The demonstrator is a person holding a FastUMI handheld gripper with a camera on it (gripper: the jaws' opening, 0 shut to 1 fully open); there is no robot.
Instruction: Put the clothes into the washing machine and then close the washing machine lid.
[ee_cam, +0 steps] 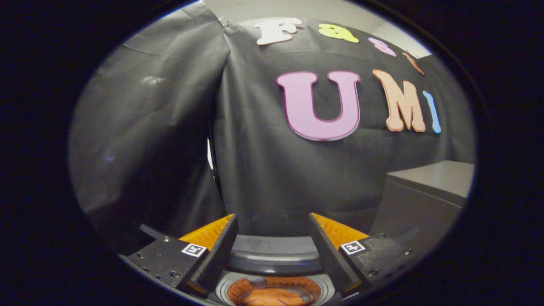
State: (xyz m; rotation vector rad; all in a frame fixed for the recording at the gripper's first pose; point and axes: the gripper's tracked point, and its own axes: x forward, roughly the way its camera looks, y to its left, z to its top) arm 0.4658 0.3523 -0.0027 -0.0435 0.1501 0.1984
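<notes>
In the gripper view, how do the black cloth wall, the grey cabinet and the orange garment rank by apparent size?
1. Black cloth wall.
2. Grey cabinet.
3. Orange garment, in the drum between the open fingers, partly hidden.

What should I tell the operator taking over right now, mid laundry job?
Claw: open, fingers spread, nothing between them, held above the washing machine and aimed at the black cloth wall.
Clothes: an orange bundle sits inside the drum, seen below and between the fingers.
Lid: looks raised behind the drum opening, not yet closed.
Grey cabinet stands to the side.
Done: clothes appear loaded. Left: close the lid.
</notes>
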